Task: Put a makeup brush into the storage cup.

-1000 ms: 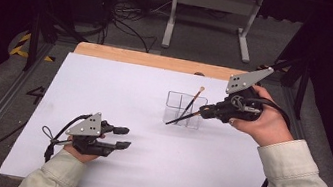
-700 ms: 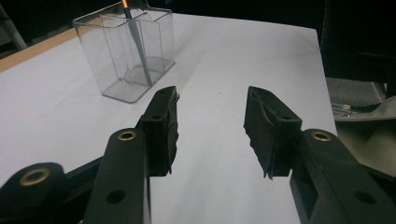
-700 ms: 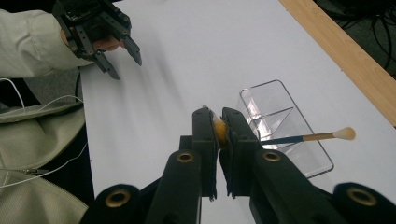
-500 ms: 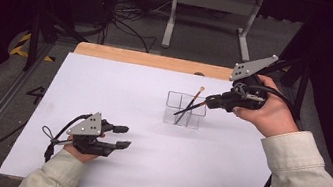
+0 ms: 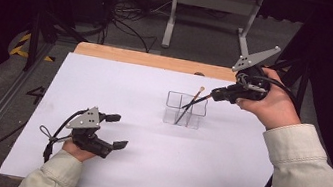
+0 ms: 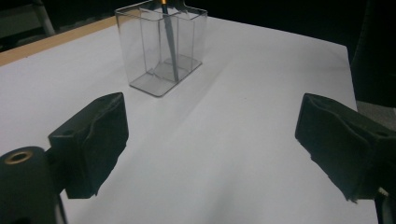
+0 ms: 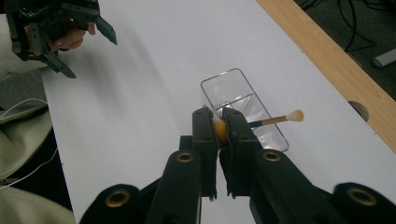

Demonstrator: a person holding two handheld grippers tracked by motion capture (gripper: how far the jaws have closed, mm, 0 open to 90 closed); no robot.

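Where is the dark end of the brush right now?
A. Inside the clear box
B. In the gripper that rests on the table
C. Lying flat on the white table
A: the brush leans with its dark end down inside the clear box, while the right hand-held gripper clamps its upper part.

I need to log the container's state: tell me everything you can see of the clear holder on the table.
The clear holder is a small rectangular box of what looks like transparent plastic, open on top and split by an inner wall into two compartments. It stands upright on the white table cover. Two thin brushes lean inside it; the right gripper is shut on one of them.
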